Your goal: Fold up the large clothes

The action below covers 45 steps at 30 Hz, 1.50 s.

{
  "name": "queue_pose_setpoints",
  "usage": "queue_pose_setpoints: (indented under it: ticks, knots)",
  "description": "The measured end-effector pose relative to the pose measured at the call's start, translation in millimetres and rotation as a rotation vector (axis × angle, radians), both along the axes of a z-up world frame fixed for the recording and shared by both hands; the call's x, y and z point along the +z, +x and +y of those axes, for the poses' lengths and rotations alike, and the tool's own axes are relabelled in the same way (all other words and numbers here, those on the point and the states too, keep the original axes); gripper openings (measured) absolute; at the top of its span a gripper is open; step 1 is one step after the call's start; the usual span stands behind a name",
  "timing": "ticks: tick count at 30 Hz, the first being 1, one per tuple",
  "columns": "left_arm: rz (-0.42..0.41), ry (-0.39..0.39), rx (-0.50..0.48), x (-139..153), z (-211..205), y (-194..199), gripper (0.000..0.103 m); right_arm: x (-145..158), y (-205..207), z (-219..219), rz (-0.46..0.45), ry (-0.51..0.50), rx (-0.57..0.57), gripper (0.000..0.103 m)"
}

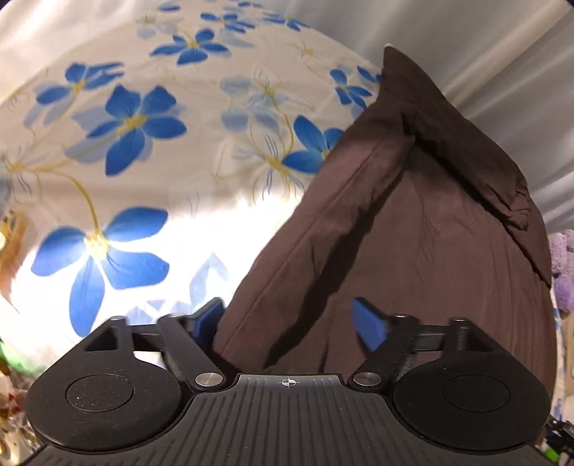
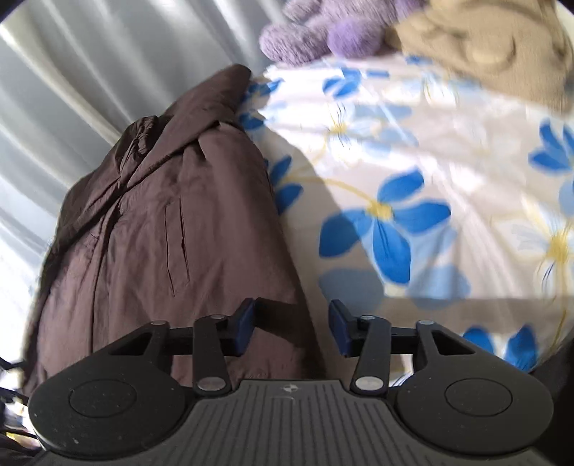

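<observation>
Nearest to each camera stands the black body of its own gripper, filling the bottom of the frame, with two blue pads above it. On the left gripper (image 1: 292,322) the pads stand wide apart over the near edge of the brown garment (image 1: 412,243); they do not press on the cloth, so this claw is released and holds nothing. On the right gripper (image 2: 292,324) the pads are closer together but a clear gap remains between them; the right border of the garment (image 2: 161,233) passes under this gap, and no cloth is pinched, so this claw is released too.

The garment lies on the flowered bedsheet (image 1: 125,125). In the left wrist view it fills the right half of the frame, and in the right wrist view the left half. It looks already folded along its length into a long narrow strip: in the left wrist view one layer lies over another with a straight doubled edge, and the right wrist view shows a slit pocket (image 2: 175,243) on the upper layer. Its far end is still bunched and creased near the grey curtain (image 2: 71,71).

The lengthwise folds seem done. Probably left are smoothing the far end and folding the strip across to make a compact packet.

In the top of the right wrist view, purple plush (image 2: 315,32) and a tan cloth (image 2: 495,46) lie apart from the garment.
</observation>
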State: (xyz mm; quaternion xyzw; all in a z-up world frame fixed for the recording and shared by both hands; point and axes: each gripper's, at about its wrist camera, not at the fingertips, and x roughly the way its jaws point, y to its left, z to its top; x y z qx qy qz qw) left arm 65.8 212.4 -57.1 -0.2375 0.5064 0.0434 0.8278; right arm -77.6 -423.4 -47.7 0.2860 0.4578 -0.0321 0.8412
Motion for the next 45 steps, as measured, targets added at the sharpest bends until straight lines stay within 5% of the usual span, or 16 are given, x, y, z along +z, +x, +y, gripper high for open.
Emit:
queue_pose_setpoints:
  ticks: [8, 12, 15, 18, 20, 21, 22, 24, 26, 35, 45]
  knots:
    - [0.036, 0.037, -0.111, 0.4, -0.6, -0.2, 0.055, -7.4, -2.2, -11.2, -0.006, 0.146, 0.047, 0.036]
    - [0.030, 0.020, -0.132, 3.2, -0.7, 1.2, 0.033, -8.4, -2.5, -12.4, -0.026, 0.188, 0.072, 0.026]
    - [0.012, -0.005, -0.136, 6.0, -1.4, 2.2, 0.031, -8.6, -3.4, -14.3, -0.040, 0.209, 0.083, 0.025]
    - [0.023, -0.016, -0.133, -2.2, 0.7, 4.8, 0.051, -13.5, -3.5, -17.0, -0.049, 0.252, 0.087, 0.040]
    - [0.028, -0.016, -0.129, -5.7, -0.8, 6.2, 0.049, -16.0, -2.7, -16.0, -0.057, 0.278, 0.092, 0.043]
    - [0.028, -0.013, -0.132, -5.7, -2.5, 6.7, 0.034, -17.0, -1.4, -14.5, -0.052, 0.282, 0.093, 0.043]
    - [0.022, -0.028, -0.134, -5.3, -3.2, 7.1, 0.024, -17.8, -0.4, -11.8, -0.049, 0.277, 0.095, 0.033]
    - [0.000, -0.047, -0.115, -0.4, -4.8, 5.4, 0.020, -16.5, 1.5, -5.4, -0.050, 0.256, 0.103, 0.018]
    - [-0.046, -0.087, -0.093, 9.4, -4.3, 1.4, 0.018, -7.2, 1.5, 0.6, -0.096, 0.244, 0.115, 0.011]
    - [-0.397, -0.262, -0.068, 93.8, -13.9, -17.4, 0.016, 60.1, 0.4, 5.5, -0.373, 0.339, 0.125, 0.007]
    - [-0.496, -0.362, 0.051, 117.7, 5.1, 41.2, 0.016, 100.5, 45.9, -5.0, -0.582, 0.322, 0.043, 0.007]
